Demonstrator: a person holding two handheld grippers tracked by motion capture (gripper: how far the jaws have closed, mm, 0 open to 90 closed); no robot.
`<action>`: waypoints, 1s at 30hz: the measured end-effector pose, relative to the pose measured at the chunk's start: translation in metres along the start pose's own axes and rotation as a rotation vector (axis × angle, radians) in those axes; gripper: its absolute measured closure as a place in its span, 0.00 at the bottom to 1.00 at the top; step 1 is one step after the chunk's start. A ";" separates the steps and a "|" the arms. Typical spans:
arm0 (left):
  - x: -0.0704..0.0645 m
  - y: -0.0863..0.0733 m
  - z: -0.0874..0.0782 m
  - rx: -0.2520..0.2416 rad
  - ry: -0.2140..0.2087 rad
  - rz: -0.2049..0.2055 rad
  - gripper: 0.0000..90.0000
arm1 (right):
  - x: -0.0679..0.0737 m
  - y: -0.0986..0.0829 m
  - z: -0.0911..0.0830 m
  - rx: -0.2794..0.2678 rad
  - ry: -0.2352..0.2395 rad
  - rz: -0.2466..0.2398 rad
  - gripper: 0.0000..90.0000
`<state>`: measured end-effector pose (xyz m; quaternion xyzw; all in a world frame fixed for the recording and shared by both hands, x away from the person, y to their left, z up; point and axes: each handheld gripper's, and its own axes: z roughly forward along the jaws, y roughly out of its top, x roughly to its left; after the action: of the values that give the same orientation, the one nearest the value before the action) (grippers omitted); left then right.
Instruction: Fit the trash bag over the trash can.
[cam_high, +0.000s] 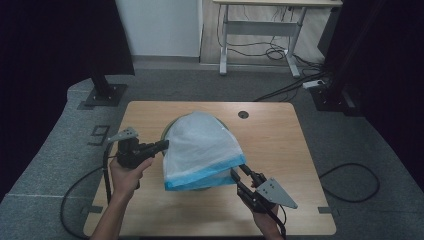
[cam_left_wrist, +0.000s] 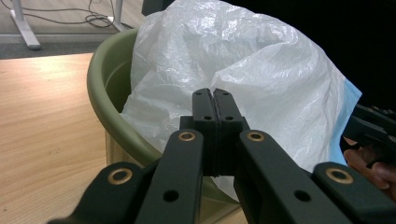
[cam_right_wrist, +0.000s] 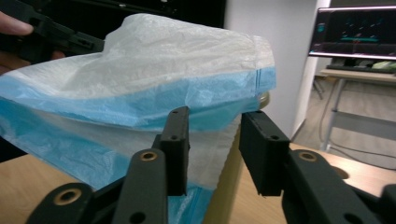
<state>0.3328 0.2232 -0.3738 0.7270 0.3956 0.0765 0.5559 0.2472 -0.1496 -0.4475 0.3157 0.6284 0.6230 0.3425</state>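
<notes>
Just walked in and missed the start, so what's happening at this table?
A person is fitting a white plastic bag with a blue edge into a green bin on the wooden table. The left gripper is shut on the bag's side. The right gripper is open at the blue edge, near the bin's rim. The bag sits bunched up, not yet spread over the rim.

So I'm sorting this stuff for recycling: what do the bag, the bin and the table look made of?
The bag looks like thin plastic film: translucent white, crinkled and faintly glossy, with a blue band at its rim. The bin seems moulded plastic: smooth olive-green, with a rounded rolled lip. The table shows light wood grain, matte; whether solid wood or laminate I can't tell.
</notes>
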 end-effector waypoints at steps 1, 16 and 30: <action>0.000 0.000 0.000 0.001 0.000 0.000 0.99 | -0.001 0.000 0.000 0.000 -0.002 -0.001 0.73; 0.003 0.001 -0.002 -0.005 -0.003 -0.008 0.99 | -0.012 -0.004 0.010 0.027 -0.028 0.037 0.74; 0.002 0.000 0.000 0.005 -0.002 -0.009 0.99 | -0.014 0.000 0.011 0.020 -0.005 0.038 0.68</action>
<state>0.3342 0.2243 -0.3746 0.7267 0.3983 0.0722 0.5550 0.2643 -0.1548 -0.4470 0.3325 0.6276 0.6224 0.3289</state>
